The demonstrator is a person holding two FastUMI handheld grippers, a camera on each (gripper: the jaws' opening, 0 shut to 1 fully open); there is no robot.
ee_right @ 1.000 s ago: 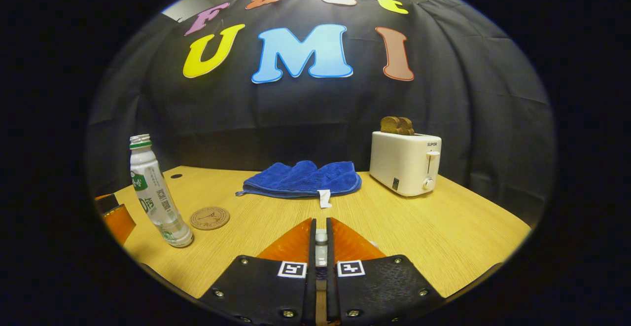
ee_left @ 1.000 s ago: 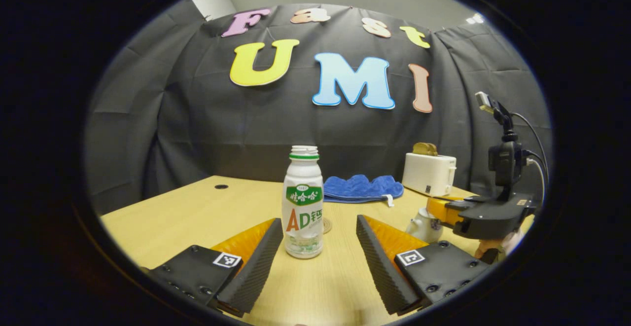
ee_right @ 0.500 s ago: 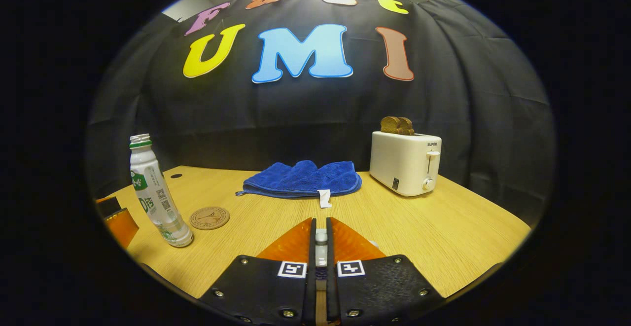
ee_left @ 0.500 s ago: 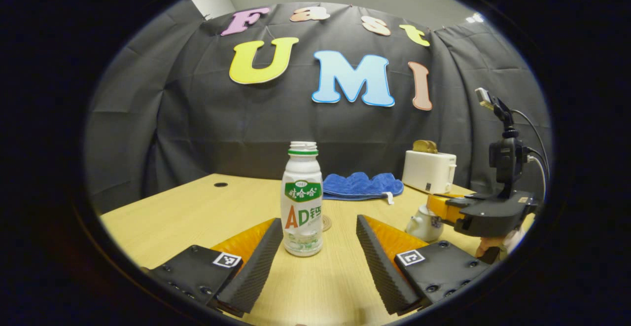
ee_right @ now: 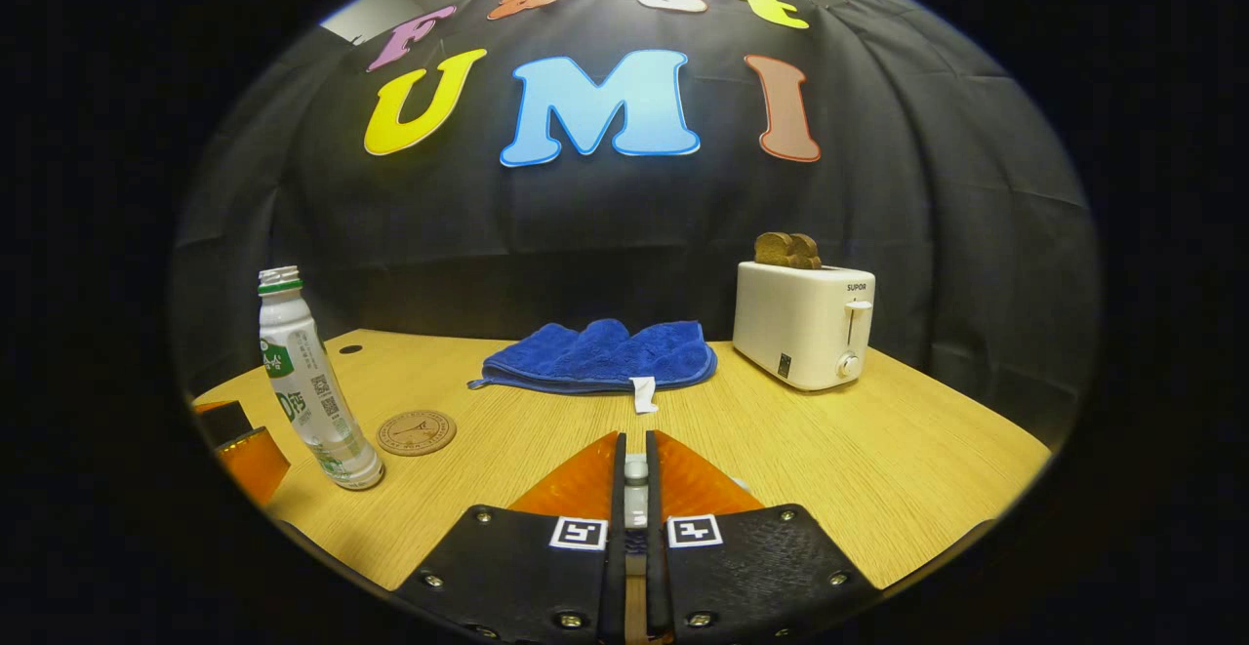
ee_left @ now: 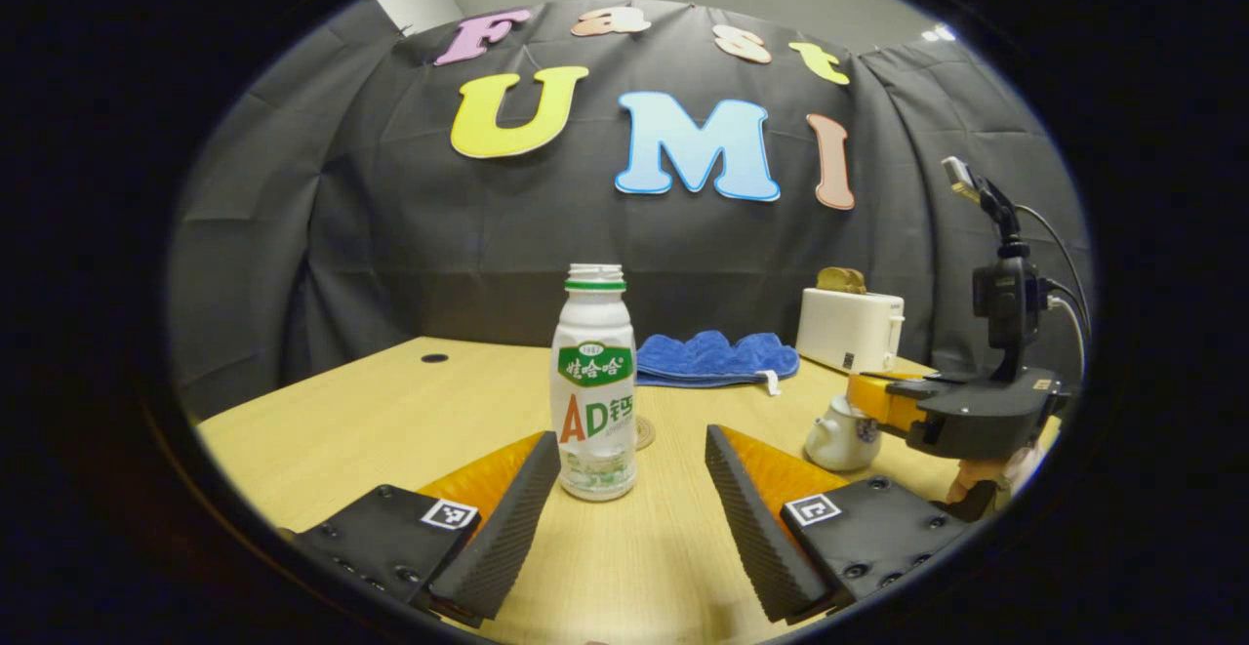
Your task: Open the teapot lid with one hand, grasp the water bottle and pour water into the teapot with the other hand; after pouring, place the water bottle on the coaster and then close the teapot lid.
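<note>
On wooden table (ee_right: 878, 450), left tool (ee_left: 632, 474) gapes around bottle (ee_left: 592, 386); right tool (ee_right: 634, 474) pinches lid knob (ee_right: 635, 470).

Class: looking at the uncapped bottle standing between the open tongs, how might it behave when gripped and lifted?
The water bottle is tall and narrow-based, so it probably tips easily. Its neck is open, so tilting may spill. It looks like light plastic.

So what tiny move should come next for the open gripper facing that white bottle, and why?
Probably ease the left gripper forward until its fingers flank the white plastic bottle with the green neck ring, then close. Its jaws stand wide apart, the bottle upright on the wooden table just ahead, untouched. The right gripper is shut on a small pale knob, seemingly the white teapot lid's.
</note>
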